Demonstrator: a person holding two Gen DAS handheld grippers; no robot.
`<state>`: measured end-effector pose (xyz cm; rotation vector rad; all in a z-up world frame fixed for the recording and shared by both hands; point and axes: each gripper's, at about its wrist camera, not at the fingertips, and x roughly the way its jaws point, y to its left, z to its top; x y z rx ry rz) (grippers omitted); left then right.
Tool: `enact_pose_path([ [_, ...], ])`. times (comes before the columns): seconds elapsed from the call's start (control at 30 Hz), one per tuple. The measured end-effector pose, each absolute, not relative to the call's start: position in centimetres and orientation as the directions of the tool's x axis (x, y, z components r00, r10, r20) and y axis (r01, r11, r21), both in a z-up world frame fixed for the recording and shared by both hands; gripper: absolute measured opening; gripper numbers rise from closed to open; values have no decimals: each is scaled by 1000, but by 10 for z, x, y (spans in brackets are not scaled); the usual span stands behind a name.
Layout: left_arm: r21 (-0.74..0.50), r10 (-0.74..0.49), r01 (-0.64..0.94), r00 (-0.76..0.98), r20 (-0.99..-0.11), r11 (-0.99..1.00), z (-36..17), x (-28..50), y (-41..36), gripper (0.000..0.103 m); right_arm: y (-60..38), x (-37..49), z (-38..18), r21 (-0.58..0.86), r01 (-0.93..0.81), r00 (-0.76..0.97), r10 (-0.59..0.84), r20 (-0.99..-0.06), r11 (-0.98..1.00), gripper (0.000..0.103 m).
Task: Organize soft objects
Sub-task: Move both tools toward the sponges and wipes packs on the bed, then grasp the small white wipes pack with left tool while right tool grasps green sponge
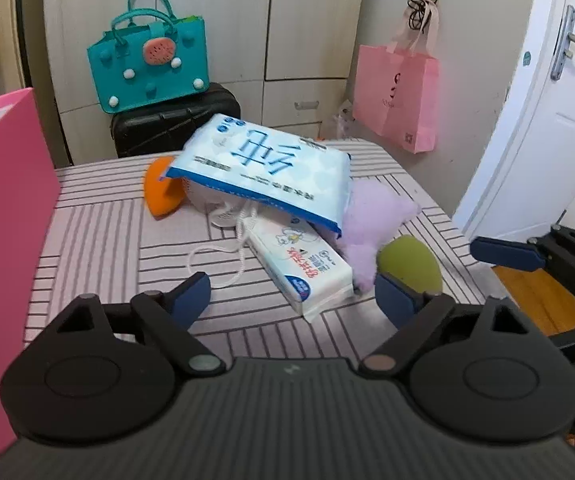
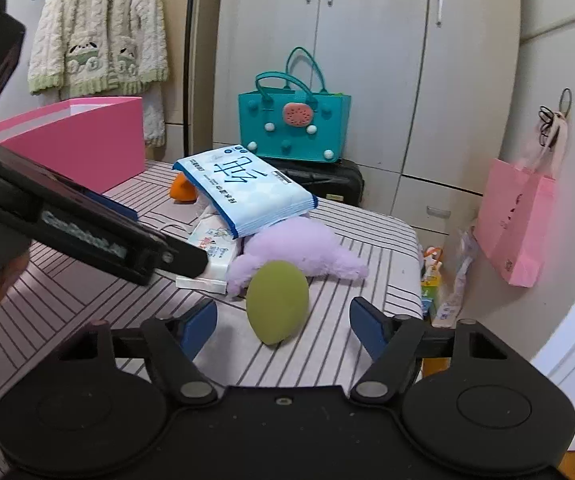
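Right wrist view: right gripper (image 2: 283, 322) is seen with jaws apart, the green sponge (image 2: 277, 302) standing between them, not pressed. Left gripper (image 1: 293, 294) jaws are spread, nothing clamped; the small tissue pack (image 1: 307, 266) lies ahead. Large blue pack (image 1: 263, 168) is propped over the purple plush (image 1: 371, 216) on the striped table (image 1: 99, 240).
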<state>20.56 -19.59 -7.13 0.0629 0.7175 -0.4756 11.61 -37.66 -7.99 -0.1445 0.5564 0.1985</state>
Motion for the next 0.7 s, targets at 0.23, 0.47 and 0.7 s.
enact_pose_path([
  [0.23, -124, -395, 435, 615, -683, 892, -80, 217, -208, 73, -375, 124, -84, -90, -254, 826, 168, -539, 963, 76],
  [0.47, -138, -374, 389, 636, -675, 911, -84, 225, -213, 70, -384, 136, -93, -4, -256, 802, 210, -559, 967, 47],
  [0.7, -101, -355, 391, 658, -665, 915, -85, 225, -217, 71, -387, 133, -90, 51, -232, 817, 223, -531, 971, 43],
])
